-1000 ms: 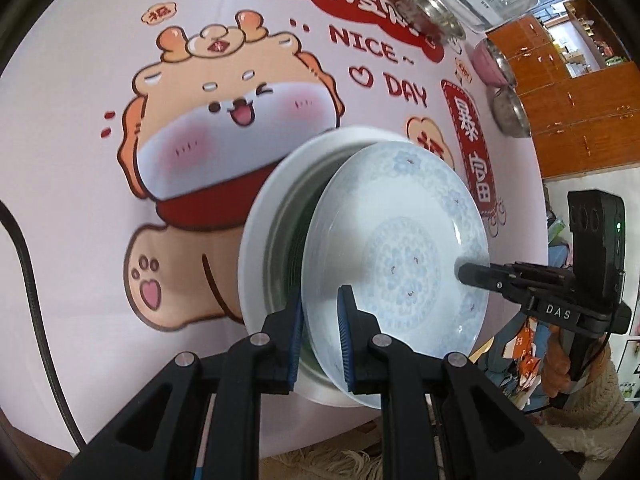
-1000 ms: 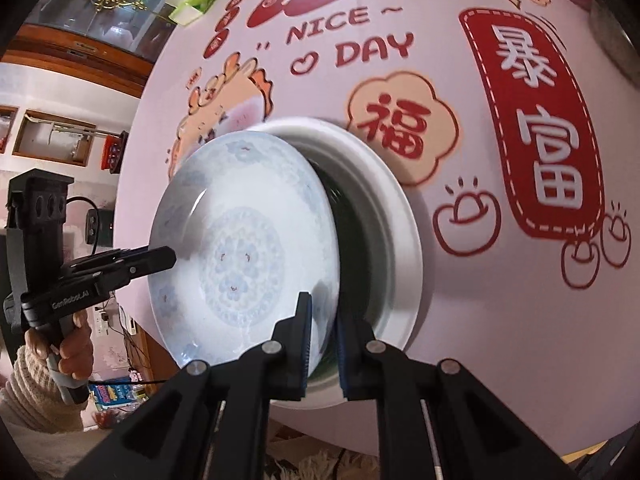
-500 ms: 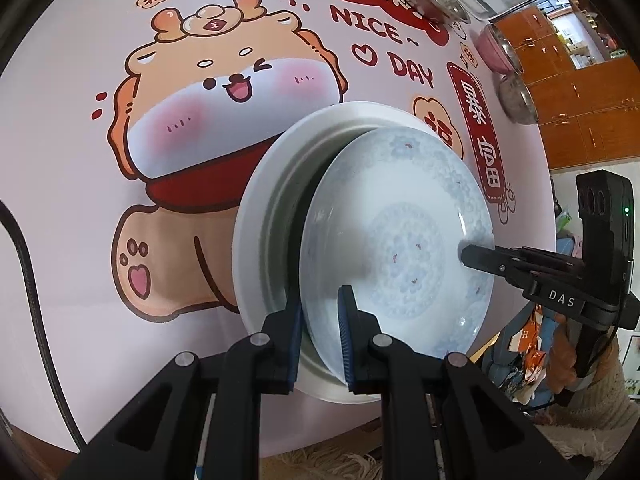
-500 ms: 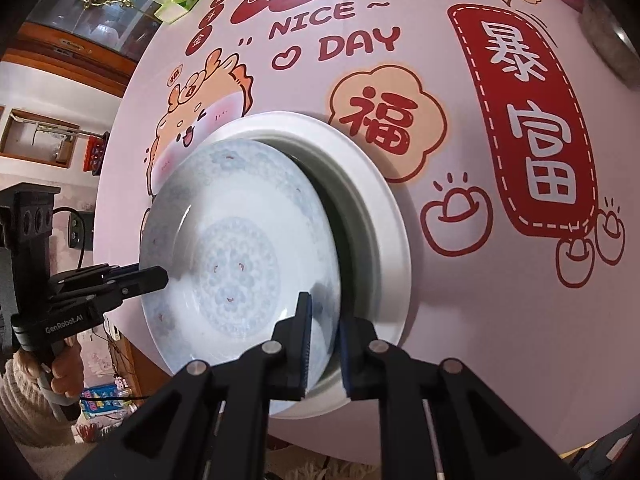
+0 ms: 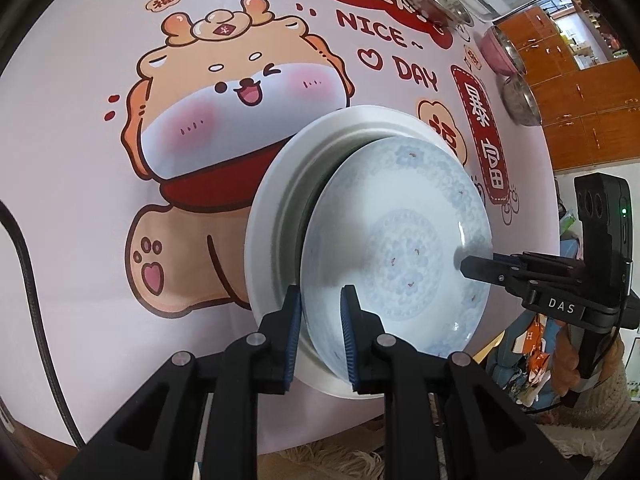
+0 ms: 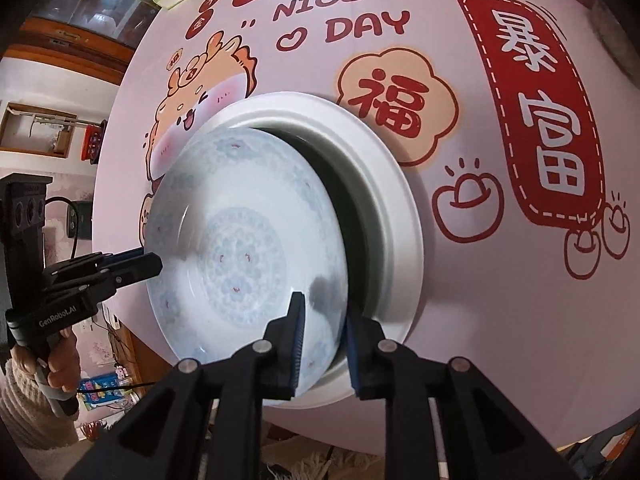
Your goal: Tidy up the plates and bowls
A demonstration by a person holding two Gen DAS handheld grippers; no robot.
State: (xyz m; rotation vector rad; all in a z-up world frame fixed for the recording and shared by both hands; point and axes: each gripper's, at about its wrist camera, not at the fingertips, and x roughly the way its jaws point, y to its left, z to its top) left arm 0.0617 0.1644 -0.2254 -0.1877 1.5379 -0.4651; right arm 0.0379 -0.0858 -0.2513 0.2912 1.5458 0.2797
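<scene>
While both grippers hang over the near edge of the round surface (image 5: 80, 240), a pale blue patterned porcelain plate (image 5: 400, 248) sits tilted inside a larger white deep-rimmed dish (image 5: 276, 208), its left side raised and a dark gap showing between the two. The surface wears a pink cloth printed with a cartoon orange dragon-dog (image 5: 240, 92), red Chinese characters and the words NICE DAY.

The left gripper (image 5: 320, 328) straddles the near-left rim of the blue plate; its jaws have just been opening, and the blue-ribbed pads (image 5: 294, 332) now stand a little apart on either side of the rim, the plate edge between them with a sliver of space showing, so they do not press on it. The right gripper (image 6: 322, 332) brackets the plate's near-right rim in the same way; its jaws have also just been opening, one pad over the plate's inner face and the other in the gap above the white dish's rim, loosened rather than clamped.

Each gripper shows in the other's view as a black finger reaching to the plate's rim. A hand in a cream knitted sleeve (image 6: 60, 364) holds the left one's handle. Three metal bowls (image 5: 520, 100) stand at the far right of the surface.
</scene>
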